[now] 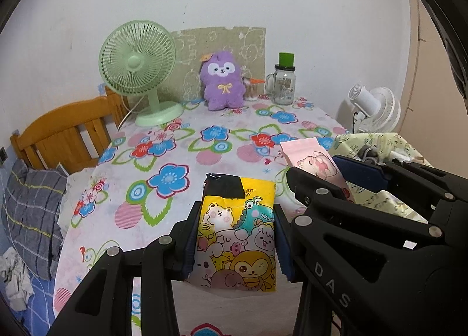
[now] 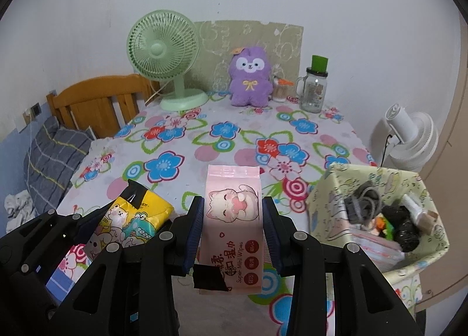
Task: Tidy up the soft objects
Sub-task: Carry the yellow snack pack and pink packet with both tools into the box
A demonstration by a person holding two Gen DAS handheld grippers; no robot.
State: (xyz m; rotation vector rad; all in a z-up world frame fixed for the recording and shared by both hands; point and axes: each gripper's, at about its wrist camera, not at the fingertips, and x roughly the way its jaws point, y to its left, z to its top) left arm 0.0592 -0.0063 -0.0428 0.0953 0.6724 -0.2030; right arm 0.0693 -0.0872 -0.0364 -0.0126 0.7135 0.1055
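Left claw (image 1: 235, 236) pinching yellow cartoon-print soft tissue pack (image 1: 237, 236) by side edges; right claw (image 2: 231, 236) pinching pink cat-print wet-wipes pack (image 2: 232, 219) likewise. Both light, squashy, slick film: grip mid-length. Patterned fabric storage box (image 2: 327, 189) at 3 o'clock.

A home bedroom was shown. Ahead of the gripper, a table (image 2: 234, 143) was covered with a flowered cloth, and a green desk fan (image 2: 163, 52), a purple plush toy (image 2: 250, 81) and a glass mug (image 2: 314, 93) were set along its far edge. To its left, a wooden headboard (image 2: 96, 99) and a checked pillow (image 2: 52, 154) were seen.
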